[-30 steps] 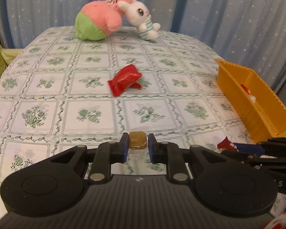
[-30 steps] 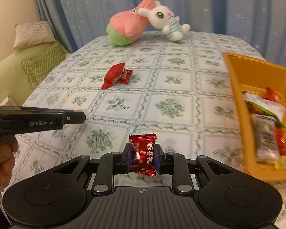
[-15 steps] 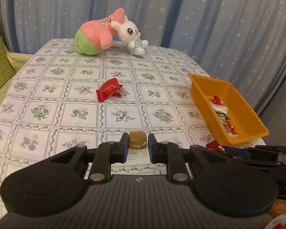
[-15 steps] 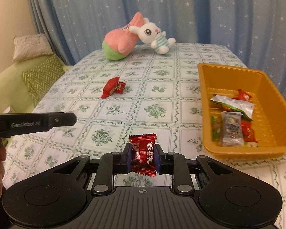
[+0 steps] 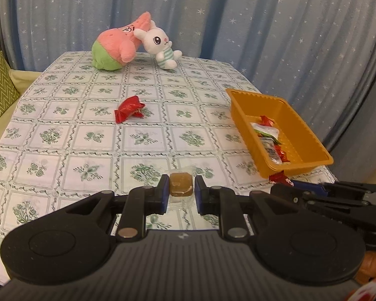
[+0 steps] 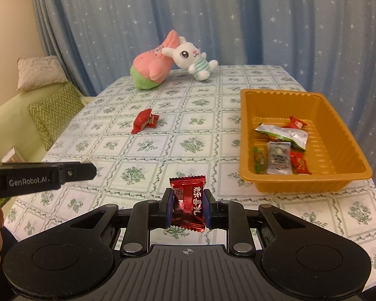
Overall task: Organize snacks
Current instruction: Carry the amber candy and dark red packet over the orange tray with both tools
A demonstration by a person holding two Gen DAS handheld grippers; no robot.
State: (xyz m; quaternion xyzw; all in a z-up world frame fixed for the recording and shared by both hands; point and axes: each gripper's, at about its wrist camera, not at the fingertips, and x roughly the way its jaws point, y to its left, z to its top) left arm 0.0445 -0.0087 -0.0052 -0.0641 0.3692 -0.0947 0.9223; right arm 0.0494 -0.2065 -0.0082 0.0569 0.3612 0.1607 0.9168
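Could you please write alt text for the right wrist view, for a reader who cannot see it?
The right gripper holds a red wrapped candy above a floral tablecloth. To its right, an orange tray holds several snack packets; farther back lie red wrappers and two plush toys.

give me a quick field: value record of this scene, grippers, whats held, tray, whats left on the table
left gripper: shut on a brown candy in clear wrap
right gripper: shut on a red candy with printed characters
tray: orange, on the table's right side, holding several wrapped snacks
loose on table: red snack packet, mid-table, left of the tray
table: green floral checked cloth
far end: pink and green plush with a white bunny plush leaning on it
backdrop: blue starred curtain
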